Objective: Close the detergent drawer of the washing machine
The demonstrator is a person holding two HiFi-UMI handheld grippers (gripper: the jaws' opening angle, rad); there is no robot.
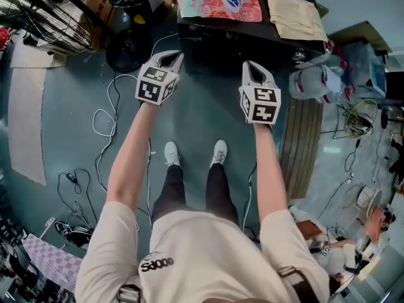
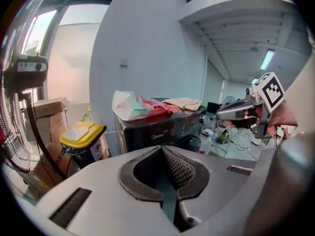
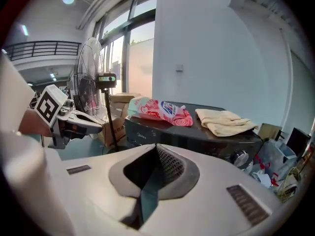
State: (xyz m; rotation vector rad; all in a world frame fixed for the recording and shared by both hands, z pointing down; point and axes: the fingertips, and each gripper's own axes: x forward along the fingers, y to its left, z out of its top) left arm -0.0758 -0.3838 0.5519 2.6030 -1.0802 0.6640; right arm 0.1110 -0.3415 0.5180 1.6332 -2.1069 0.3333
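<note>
Head view, left gripper (image 1: 169, 57): we hold it over the floor, short of the washing machine (image 1: 252, 33).
Head view, right gripper (image 1: 254, 68): alongside, apart.
Left gripper view, fingers (image 2: 182, 173): we see them pressed together, holding nothing; machine ahead, pink bag (image 2: 142, 107) on top.
Right gripper view, fingers (image 3: 170, 165): together, empty; detergent drawer not discernible to us.

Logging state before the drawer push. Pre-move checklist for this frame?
1. Left tongs free: ok, shut on nothing.
2. Right tongs free: ok, shut on nothing.
3. Washing machine in view: ok, ahead of both.
4. Tongs at the machine: not ok, both held in the air, apart from it.
5. Detergent drawer found, open or shut: cannot tell.
</note>
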